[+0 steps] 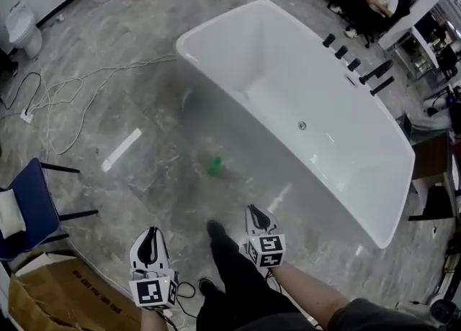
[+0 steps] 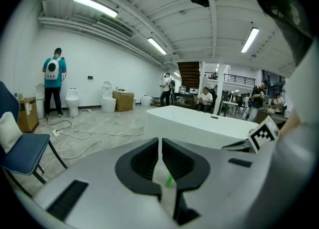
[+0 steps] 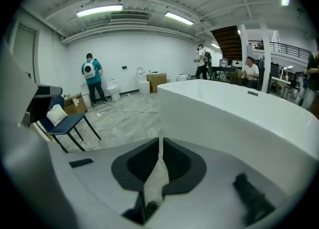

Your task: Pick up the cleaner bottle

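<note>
Lying on floor (image 1: 122, 42) beside tub (image 1: 288, 70), bottle (image 1: 215, 167) untouched; left claw (image 1: 150, 234), right claw (image 1: 254, 213) held shut, empty, being well short of it.

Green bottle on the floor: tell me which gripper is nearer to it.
Right. The right gripper hangs just below-right of the green bottle in the head view; the left gripper is farther off, lower left.

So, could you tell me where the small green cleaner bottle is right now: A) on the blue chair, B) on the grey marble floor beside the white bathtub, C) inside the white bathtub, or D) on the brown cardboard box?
B: the small green cleaner bottle sits on the grey marble floor, just outside the wall of the white bathtub.
</note>
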`<action>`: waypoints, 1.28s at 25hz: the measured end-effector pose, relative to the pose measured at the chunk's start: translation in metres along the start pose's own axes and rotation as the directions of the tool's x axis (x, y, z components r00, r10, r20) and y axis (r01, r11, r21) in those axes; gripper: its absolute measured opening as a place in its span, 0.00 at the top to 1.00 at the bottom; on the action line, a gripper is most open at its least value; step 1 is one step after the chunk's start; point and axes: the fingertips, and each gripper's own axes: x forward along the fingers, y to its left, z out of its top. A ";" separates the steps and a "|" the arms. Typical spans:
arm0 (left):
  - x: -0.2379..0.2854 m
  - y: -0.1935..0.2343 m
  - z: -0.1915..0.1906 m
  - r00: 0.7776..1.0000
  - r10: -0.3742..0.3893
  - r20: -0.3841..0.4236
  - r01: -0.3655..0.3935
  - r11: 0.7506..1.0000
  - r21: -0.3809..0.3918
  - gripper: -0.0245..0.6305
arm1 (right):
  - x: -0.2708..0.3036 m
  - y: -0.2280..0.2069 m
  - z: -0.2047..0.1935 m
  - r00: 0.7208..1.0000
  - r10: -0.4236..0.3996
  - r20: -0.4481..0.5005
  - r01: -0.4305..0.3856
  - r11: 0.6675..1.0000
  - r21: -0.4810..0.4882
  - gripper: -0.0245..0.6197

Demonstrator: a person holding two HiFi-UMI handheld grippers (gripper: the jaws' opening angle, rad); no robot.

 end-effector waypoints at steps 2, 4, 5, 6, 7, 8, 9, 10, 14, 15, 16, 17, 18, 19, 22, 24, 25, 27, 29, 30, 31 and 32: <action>0.026 0.009 -0.015 1.000 0.013 -0.018 -0.013 1.000 -0.006 0.91 | 0.031 -0.001 -0.010 1.000 0.008 -0.021 -0.009 1.000 -0.008 0.92; 0.052 0.018 -0.032 0.999 0.025 -0.035 -0.026 1.000 -0.015 0.91 | 0.061 -0.004 -0.019 0.999 0.008 -0.031 -0.008 1.000 -0.010 0.92; 0.064 0.021 -0.042 0.999 0.028 -0.041 -0.029 0.999 -0.019 0.91 | 0.075 -0.006 -0.024 0.999 0.006 -0.033 -0.006 1.000 -0.009 0.92; 0.076 0.024 -0.052 0.999 0.030 -0.046 -0.031 0.999 -0.023 0.91 | 0.089 -0.009 -0.030 0.999 0.003 -0.035 -0.003 1.000 -0.007 0.92; 0.087 0.027 -0.062 0.998 0.031 -0.052 -0.033 0.999 -0.027 0.91 | 0.103 -0.012 -0.035 0.999 -0.002 -0.035 0.002 1.000 -0.003 0.92; 0.097 0.030 -0.072 0.998 0.032 -0.060 -0.034 0.999 -0.029 0.91 | 0.117 -0.015 -0.041 0.999 -0.007 -0.035 0.007 1.000 0.004 0.92; 0.107 0.032 -0.083 0.997 0.033 -0.069 -0.035 0.999 -0.032 0.91 | 0.130 -0.018 -0.046 0.999 -0.011 -0.035 0.011 1.000 0.013 0.91; 0.117 0.035 -0.093 0.996 0.032 -0.078 -0.035 0.999 -0.035 0.91 | 0.143 -0.021 -0.052 0.999 -0.014 -0.035 0.014 1.000 0.021 0.91; 0.156 0.041 -0.137 0.996 0.019 -0.089 -0.023 0.999 -0.046 0.91 | 0.190 -0.027 -0.076 1.000 -0.005 -0.017 0.005 1.000 -0.008 0.91; 0.165 0.042 -0.146 0.996 0.014 -0.087 -0.018 0.999 -0.045 0.91 | 0.200 -0.029 -0.083 1.000 -0.009 -0.007 0.009 1.000 -0.016 0.91; 0.174 0.043 -0.155 0.997 0.009 -0.082 -0.013 0.999 -0.049 0.91 | 0.211 -0.033 -0.090 1.000 -0.015 0.001 0.015 1.000 -0.018 0.91; 0.183 0.044 -0.165 0.997 0.002 -0.075 -0.007 0.998 -0.056 0.91 | 0.221 -0.036 -0.099 1.000 -0.023 0.008 0.023 1.000 -0.018 0.91; 0.192 0.045 -0.175 0.998 -0.005 -0.068 0.001 0.998 -0.062 0.91 | 0.230 -0.039 -0.108 0.999 -0.030 0.015 0.030 0.999 -0.015 0.91; 0.201 0.046 -0.186 0.998 -0.012 -0.063 0.008 0.998 -0.061 0.91 | 0.240 -0.042 -0.118 0.999 -0.036 0.023 0.036 0.999 -0.011 0.91; 0.226 0.052 -0.222 0.999 -0.014 -0.049 0.012 0.999 -0.046 0.91 | 0.265 -0.048 -0.149 0.998 -0.046 0.041 0.046 0.999 -0.002 0.91; 0.240 0.058 -0.241 1.000 -0.003 -0.029 0.001 0.998 -0.067 0.91 | 0.279 -0.051 -0.171 0.998 -0.052 0.044 0.052 0.999 -0.009 0.91; 0.246 0.061 -0.249 1.000 0.004 -0.015 -0.005 0.997 -0.081 0.91 | 0.286 -0.052 -0.181 0.998 -0.053 0.044 0.053 0.998 -0.016 0.91; 0.256 0.065 -0.262 1.000 0.004 0.012 -0.003 0.996 -0.094 0.91 | 0.300 -0.053 -0.200 0.998 -0.046 0.046 0.047 0.999 -0.016 0.89; 0.269 0.067 -0.275 1.000 -0.015 0.027 0.017 0.997 -0.079 0.91 | 0.316 -0.053 -0.215 0.998 -0.036 0.055 0.036 0.999 0.000 0.84; 0.278 0.068 -0.281 0.999 -0.026 0.032 0.029 0.997 -0.067 0.91 | 0.324 -0.053 -0.221 0.998 -0.035 0.061 0.035 0.999 0.001 0.82; 0.287 0.068 -0.287 0.999 -0.035 0.037 0.037 0.998 -0.056 0.91 | 0.333 -0.054 -0.227 0.997 -0.033 0.067 0.033 0.999 -0.002 0.80; 0.296 0.069 -0.294 0.998 -0.042 0.042 0.044 0.998 -0.047 0.91 | 0.342 -0.055 -0.234 0.997 -0.028 0.071 0.028 1.000 -0.004 0.78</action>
